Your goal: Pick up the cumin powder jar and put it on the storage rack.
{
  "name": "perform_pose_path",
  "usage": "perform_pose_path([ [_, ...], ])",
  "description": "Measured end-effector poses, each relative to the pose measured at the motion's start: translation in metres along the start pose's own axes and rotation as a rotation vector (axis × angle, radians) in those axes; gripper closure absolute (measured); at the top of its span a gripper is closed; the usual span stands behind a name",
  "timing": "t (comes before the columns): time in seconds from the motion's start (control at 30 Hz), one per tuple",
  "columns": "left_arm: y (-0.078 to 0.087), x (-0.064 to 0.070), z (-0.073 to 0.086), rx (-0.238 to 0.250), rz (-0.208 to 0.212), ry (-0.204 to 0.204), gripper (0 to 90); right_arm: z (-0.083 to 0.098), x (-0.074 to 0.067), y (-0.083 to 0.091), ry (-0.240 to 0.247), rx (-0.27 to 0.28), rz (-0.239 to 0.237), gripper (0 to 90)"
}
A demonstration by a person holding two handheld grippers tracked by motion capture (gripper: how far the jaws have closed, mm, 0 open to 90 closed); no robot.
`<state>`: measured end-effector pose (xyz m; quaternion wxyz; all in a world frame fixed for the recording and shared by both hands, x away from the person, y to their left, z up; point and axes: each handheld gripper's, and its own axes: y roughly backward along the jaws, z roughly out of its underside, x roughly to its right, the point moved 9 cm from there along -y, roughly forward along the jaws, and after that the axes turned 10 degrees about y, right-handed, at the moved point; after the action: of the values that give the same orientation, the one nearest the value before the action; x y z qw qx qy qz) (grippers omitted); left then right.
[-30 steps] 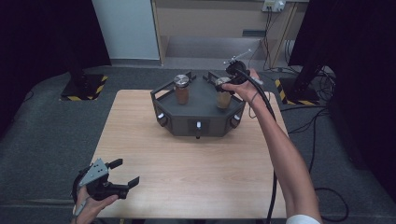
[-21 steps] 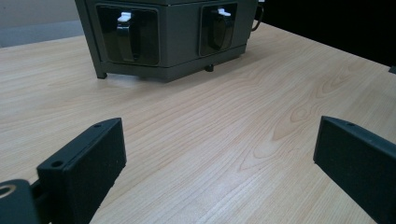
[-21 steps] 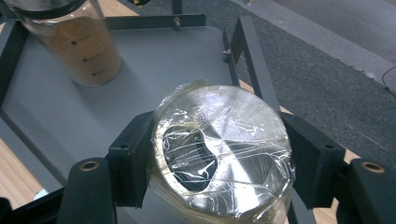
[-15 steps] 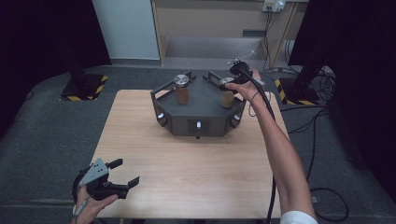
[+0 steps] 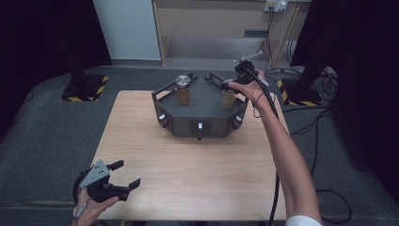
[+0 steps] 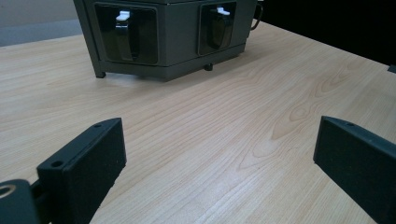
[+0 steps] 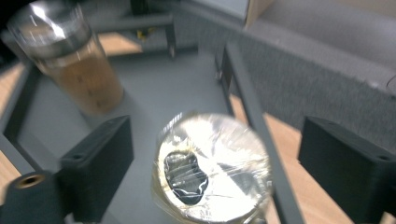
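A dark grey six-sided box stands at the table's far middle, with a railed tray on top. Two brown jars stand on that tray: the left jar has a metal lid, the right jar a shiny wrapped top. My right gripper hangs over the right jar. Its jaws have just been opening and now stand on either side of the jar's top, with gaps at both pads. My left gripper rests open at the near left of the table, with nothing between its jaws.
The box's side faces carry small white-tipped levers. Thin rails edge the tray beside the right jar. Bare wooden table lies between the box and the near edge. A cable trails along the person's right forearm.
My right hand has shifted slightly to the right and back above the right jar. The left gripper has stayed where it was.
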<state>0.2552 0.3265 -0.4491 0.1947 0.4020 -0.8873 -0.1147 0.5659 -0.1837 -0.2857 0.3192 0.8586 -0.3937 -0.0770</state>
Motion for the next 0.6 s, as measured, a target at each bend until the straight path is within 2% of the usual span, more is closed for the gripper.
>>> perform_pose_path([
  [0.1,0.000,0.000,0.000,-0.002,0.001,-0.001,1.5,0.001,0.005,0.014,-0.030,0.062,-0.020,7.6],
  [0.13,-0.001,0.000,0.000,-0.002,0.001,-0.002,1.5,0.001,0.006,0.018,-0.040,0.067,-0.030,6.3],
  [0.23,-0.001,0.000,0.000,-0.003,0.001,-0.002,1.5,0.000,0.008,0.033,-0.025,0.072,-0.022,5.6],
  [0.37,-0.001,0.001,0.000,-0.004,0.001,-0.005,1.5,-0.003,0.011,0.056,-0.016,0.081,-0.047,5.0],
  [0.43,-0.001,0.001,0.000,-0.004,0.001,-0.004,1.5,-0.005,0.010,0.070,0.007,0.088,-0.038,5.1],
  [0.47,-0.001,0.001,0.000,-0.004,0.001,-0.004,1.4,-0.005,0.010,0.070,0.007,0.088,-0.038,5.1],
  [0.5,-0.001,0.001,0.000,-0.004,0.001,-0.003,1.5,-0.006,0.008,0.084,0.033,0.094,-0.041,5.8],
  [0.6,-0.001,0.001,0.000,-0.003,0.002,-0.004,1.5,-0.006,0.004,0.105,0.074,0.108,-0.052,6.4],
])
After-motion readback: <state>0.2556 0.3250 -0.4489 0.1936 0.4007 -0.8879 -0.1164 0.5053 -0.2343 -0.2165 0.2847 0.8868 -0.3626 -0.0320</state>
